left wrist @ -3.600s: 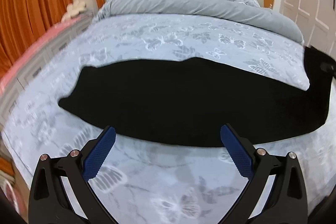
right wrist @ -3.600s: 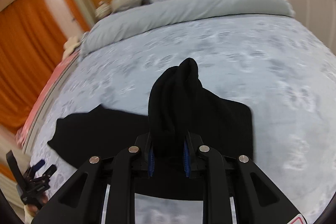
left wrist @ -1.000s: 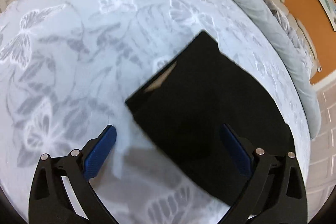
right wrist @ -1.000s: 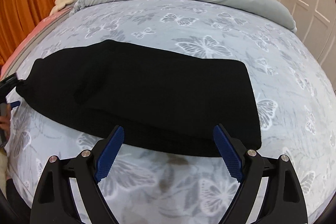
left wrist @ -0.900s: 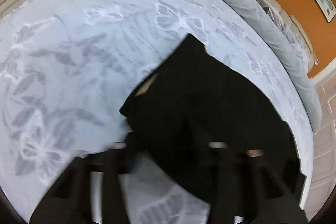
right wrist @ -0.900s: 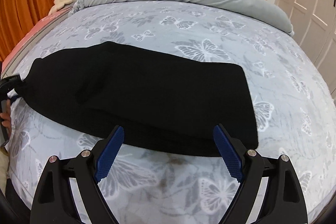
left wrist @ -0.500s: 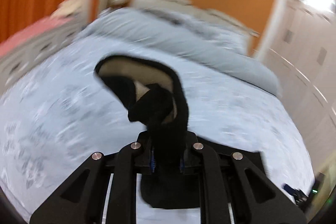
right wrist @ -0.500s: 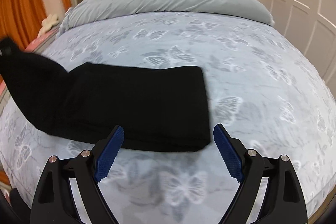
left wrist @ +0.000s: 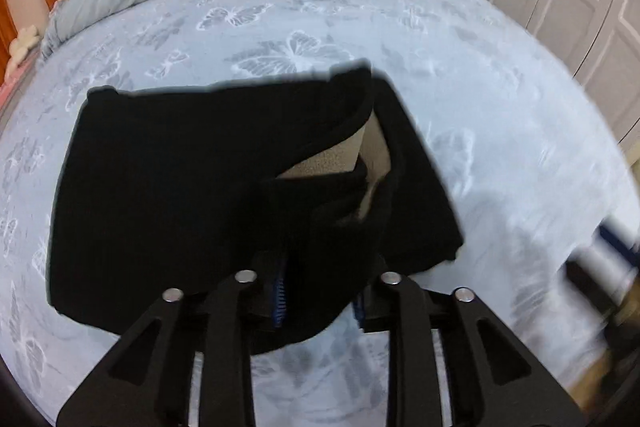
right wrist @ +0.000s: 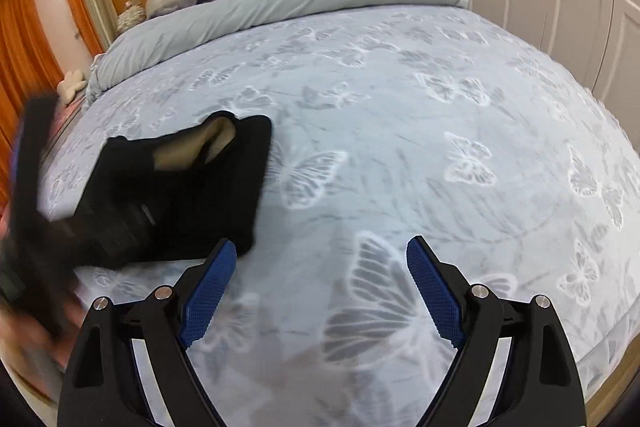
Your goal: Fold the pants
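Left gripper [left wrist: 318, 297] was opening, black pants [left wrist: 180, 187] cloth bunched between its pads, whether they pressed it unclear. Pants lay folded over on the butterfly bedspread [left wrist: 500, 107], carried end piled on the stack with tan lining showing. Right gripper [right wrist: 320, 291] was spread wide, empty, just beside the fold's near corner. Risk: cloth snags on a pad as the jaws part, dragging the top layer askew.

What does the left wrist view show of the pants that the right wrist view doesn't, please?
Only the left wrist view shows the left gripper with black pants bunched between its opening jaws. Only the right wrist view shows the right gripper open over bare bedspread, holding nothing. Both show the pale lining exposed and the grey duvet beyond.
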Motion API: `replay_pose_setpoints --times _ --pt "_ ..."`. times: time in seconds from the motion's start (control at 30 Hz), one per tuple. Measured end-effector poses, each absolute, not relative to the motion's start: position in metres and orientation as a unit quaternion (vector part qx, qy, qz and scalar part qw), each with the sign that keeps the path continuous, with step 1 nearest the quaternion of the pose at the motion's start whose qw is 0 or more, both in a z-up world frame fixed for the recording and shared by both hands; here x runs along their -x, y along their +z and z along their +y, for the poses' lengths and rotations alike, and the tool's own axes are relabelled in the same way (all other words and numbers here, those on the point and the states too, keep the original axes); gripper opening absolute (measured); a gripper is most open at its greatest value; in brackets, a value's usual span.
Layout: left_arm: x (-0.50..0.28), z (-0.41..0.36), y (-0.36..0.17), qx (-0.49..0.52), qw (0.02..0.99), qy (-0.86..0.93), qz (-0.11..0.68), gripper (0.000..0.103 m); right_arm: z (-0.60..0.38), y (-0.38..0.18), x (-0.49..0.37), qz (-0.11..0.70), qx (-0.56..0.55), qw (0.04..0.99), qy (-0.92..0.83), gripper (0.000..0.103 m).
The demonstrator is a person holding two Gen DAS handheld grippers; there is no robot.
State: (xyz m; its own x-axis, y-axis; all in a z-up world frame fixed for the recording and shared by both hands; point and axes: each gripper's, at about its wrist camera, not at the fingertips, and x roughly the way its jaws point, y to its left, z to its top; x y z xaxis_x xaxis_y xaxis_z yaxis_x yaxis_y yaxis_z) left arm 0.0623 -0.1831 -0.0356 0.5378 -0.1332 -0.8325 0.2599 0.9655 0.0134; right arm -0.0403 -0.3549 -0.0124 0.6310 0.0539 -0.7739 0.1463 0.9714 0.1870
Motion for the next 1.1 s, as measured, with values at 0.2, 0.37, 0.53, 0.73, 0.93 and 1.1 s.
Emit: replay_pose_setpoints --times 0.2,0.37,0.53,0.73,0.93,1.1 --pt "-0.015 -0.138 0.010 -0.002 0.900 -0.157 0.408 0.090 -0.351 0.002 0.011 0.420 -0.153 0.893 0.049 0.086" --pt "-0.005 -0.077 0.033 0.015 0.912 -0.115 0.393 0.090 -0.320 -0.001 -0.034 0.434 -0.177 0.876 0.115 0.086" --pt "-0.011 -0.001 0.032 0.035 0.913 -0.038 0.405 0.090 -0.282 -0.033 -0.082 0.487 -0.161 0.848 0.135 0.086" --pt "-0.016 0.050 0.037 0.068 0.910 0.017 0.408 0.090 -0.261 -0.013 -0.107 0.479 -0.141 0.854 0.148 0.009" --pt "-0.034 0.044 0.050 0.024 0.925 0.018 0.379 0.096 -0.287 0.056 -0.098 0.405 -0.078 0.905 0.104 0.006" --pt "-0.064 0.040 0.007 0.049 0.900 -0.014 0.433 0.096 -0.314 -0.052 -0.102 0.535 -0.115 0.834 0.068 0.027"
